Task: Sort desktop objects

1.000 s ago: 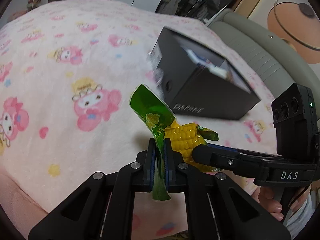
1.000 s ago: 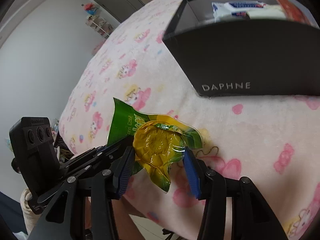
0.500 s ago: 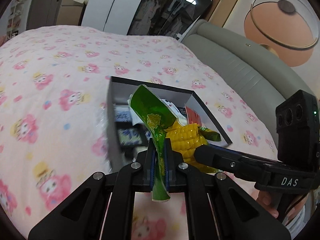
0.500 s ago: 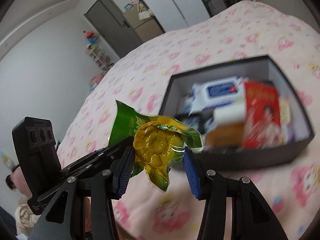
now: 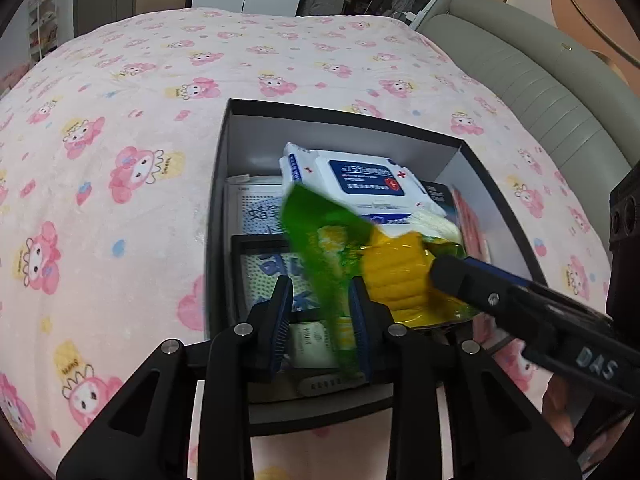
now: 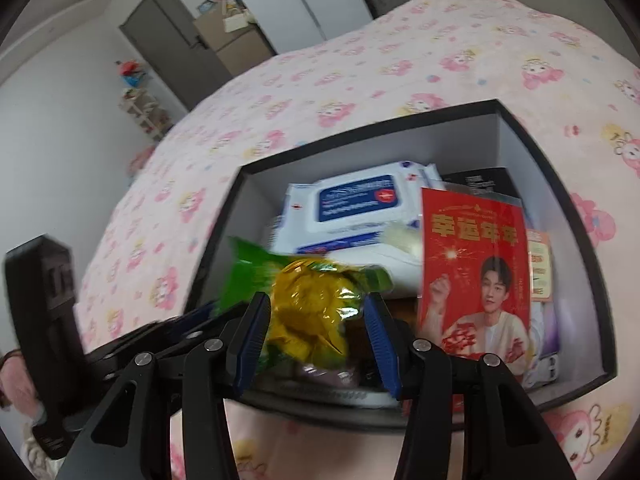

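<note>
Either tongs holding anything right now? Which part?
Right tongs sit either side of the yellow corn body of the green plastic-wrapped corn cob packet; pad contact is unclear. Left tongs are opening, its green end flap between them, unclamped.

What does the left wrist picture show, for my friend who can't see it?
A shiny green-and-yellow plastic corn packet hangs over an open black cardboard box on a pink cartoon-print blanket. The left tongs are opening around its green end; the right tongs reach its yellow end.

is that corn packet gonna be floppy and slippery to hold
Probably both. The corn packet has a glossy film, so likely slick. Its green flap looks thin and limp, while the cob looks firm. It is between the left gripper's opening jaws.
</note>
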Tool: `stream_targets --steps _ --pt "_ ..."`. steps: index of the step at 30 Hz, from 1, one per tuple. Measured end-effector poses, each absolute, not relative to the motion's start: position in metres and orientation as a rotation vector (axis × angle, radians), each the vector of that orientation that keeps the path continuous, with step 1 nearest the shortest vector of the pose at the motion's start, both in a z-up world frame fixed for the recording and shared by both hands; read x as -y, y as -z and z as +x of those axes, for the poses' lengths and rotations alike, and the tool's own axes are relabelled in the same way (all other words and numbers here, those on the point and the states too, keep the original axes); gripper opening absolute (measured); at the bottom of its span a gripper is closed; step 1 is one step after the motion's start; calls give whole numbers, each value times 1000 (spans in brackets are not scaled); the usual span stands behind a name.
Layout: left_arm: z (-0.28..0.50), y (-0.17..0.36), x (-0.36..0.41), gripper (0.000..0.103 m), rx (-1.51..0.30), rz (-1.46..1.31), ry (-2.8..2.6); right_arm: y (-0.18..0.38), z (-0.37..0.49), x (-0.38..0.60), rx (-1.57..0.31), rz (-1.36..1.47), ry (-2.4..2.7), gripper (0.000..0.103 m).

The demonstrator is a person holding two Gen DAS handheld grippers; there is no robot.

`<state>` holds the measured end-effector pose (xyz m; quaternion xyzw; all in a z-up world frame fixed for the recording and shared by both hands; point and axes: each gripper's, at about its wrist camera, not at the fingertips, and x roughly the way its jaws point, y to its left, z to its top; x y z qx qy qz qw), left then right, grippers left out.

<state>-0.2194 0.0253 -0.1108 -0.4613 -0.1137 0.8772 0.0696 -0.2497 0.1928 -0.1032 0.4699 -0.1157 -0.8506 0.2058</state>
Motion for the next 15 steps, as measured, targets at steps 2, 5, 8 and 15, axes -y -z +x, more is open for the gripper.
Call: stream_targets --steps 2,5,8,15 --pt "-217 107 -21 49 332 -1369 -2660 104 -250 -193 290 1334 2407 47" --pt "-215 92 -18 54 267 -1335 -2759 99 -249 -193 256 1353 2466 52" --pt "-211 72 -14 69 267 -1269 -2802 82 -247 -195 251 1331 2522 53" --pt "-200 23 7 89 252 -1136 -2920 29 -226 -185 138 1244 2635 75"
